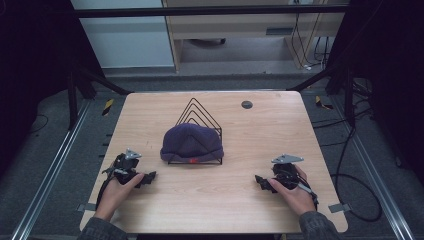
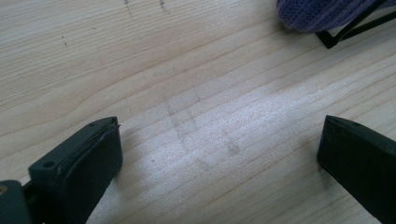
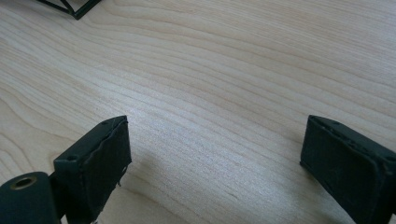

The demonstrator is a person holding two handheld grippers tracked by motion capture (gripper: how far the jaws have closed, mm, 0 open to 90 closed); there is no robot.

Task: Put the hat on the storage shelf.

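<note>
- Snagging is the main risk as I judge it: the purple knit hat [image 1: 191,141] sits draped over a black wire rack [image 1: 199,116] at mid-table, and a jaw closing on knit and wire together could drag the light rack along.
- Pulling from one side alone could tip the rack or stretch the knit; a shallow pinch on the brim may slip off.
- Left gripper [image 1: 148,178]: resting low on the wooden table [image 1: 260,125], near-left of the hat, jaws spread wide with bare wood between them. Hat edge [image 2: 322,14] and rack corner [image 2: 329,41] lie ahead of it, apart from the jaws.
- Right gripper [image 1: 261,183]: low on the near-right, well apart from the hat, jaws gaping, nothing held; rack corner [image 3: 74,8] sits far ahead.
- Both hands lie flat, forearms entering from the near edge.
</note>
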